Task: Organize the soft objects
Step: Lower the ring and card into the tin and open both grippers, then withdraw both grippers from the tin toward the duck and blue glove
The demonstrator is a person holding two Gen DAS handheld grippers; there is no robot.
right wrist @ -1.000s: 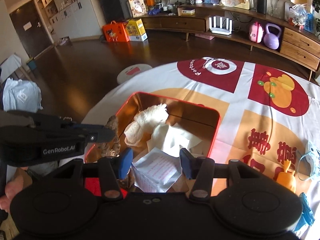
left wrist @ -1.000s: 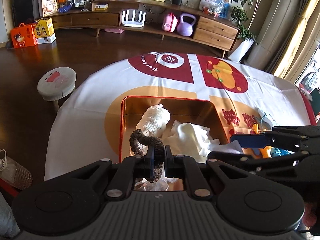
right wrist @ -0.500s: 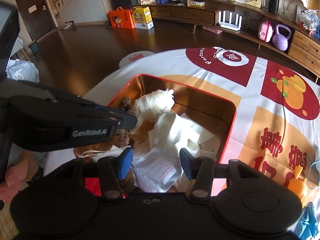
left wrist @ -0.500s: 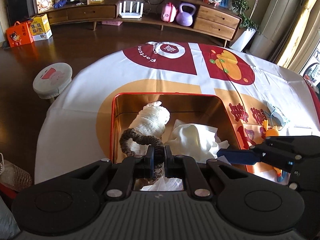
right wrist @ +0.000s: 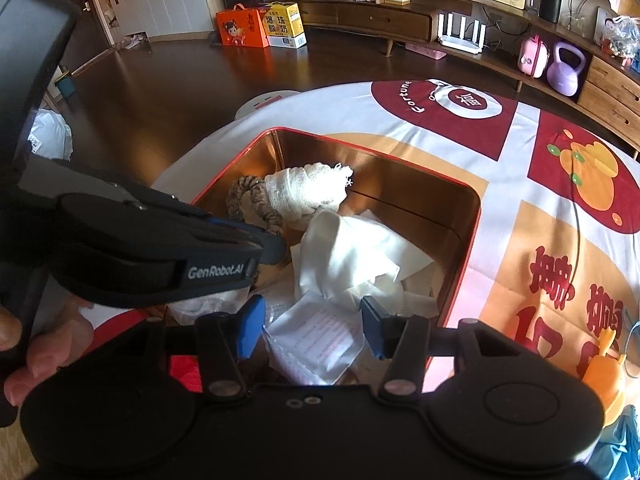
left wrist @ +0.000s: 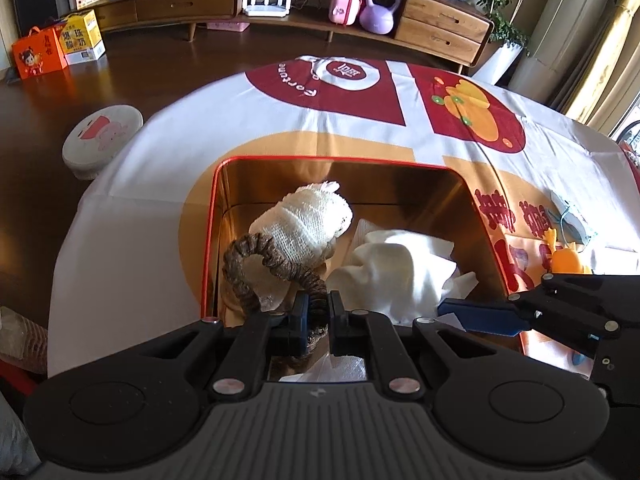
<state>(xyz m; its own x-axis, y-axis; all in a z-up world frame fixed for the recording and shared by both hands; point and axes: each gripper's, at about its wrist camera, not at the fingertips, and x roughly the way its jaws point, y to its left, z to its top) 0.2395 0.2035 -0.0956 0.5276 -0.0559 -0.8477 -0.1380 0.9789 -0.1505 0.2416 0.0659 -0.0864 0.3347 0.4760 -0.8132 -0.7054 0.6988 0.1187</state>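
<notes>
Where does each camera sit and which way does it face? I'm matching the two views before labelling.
Left wrist: on the left gripper, facing forward over the red tin; its fingers pinch a brown scrunchie; the right gripper's tip enters at right.
Right wrist: on the right gripper, open above a paper packet; the left gripper and hand cross at left.
Shared: tin, scrunchie, gauze roll, white cloth.

We have carried the brown scrunchie (left wrist: 267, 265) in our left claw (left wrist: 318, 312) farther over the red-rimmed tin (left wrist: 214, 216), toward the gauze roll (left wrist: 306, 222)
</notes>
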